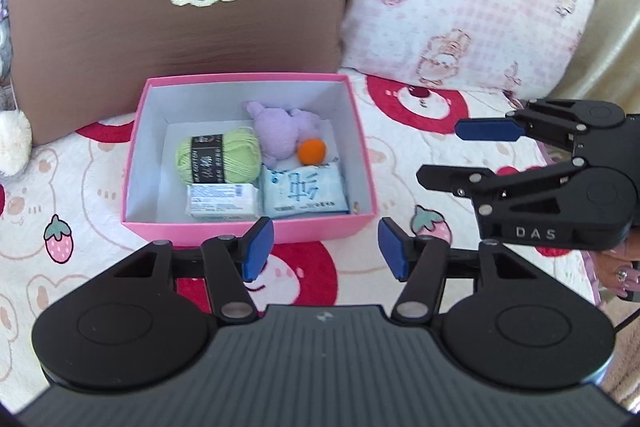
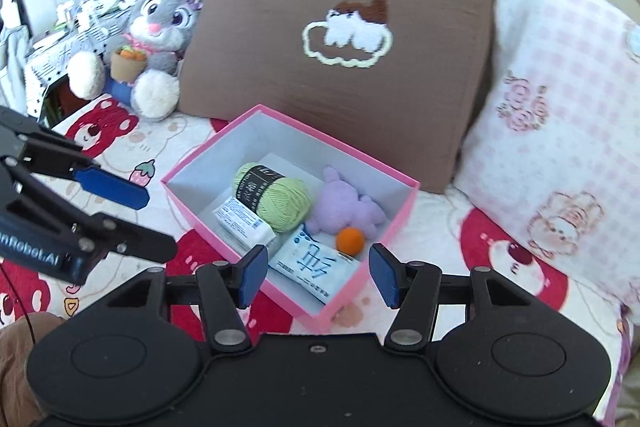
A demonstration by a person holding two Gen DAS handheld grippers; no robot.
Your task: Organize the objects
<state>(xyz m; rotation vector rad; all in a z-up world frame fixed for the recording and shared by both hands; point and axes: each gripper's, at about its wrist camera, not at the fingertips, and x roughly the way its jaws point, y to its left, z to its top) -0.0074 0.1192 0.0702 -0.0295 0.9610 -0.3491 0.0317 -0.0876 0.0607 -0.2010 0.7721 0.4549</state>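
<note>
Left wrist: pink box (image 1: 248, 227) wall partly hides tissue pack (image 1: 304, 195).

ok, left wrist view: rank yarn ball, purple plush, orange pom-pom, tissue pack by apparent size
1. Tissue pack and yarn ball: look about alike, and the pack sits nearer the camera, so no ranking between them.
2. Purple plush, slightly smaller, partly hidden.
3. Orange pom-pom, clearly smallest.

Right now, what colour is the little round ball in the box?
Orange. The ball sits beside the purple plush toy; the right wrist view shows it best.
</note>
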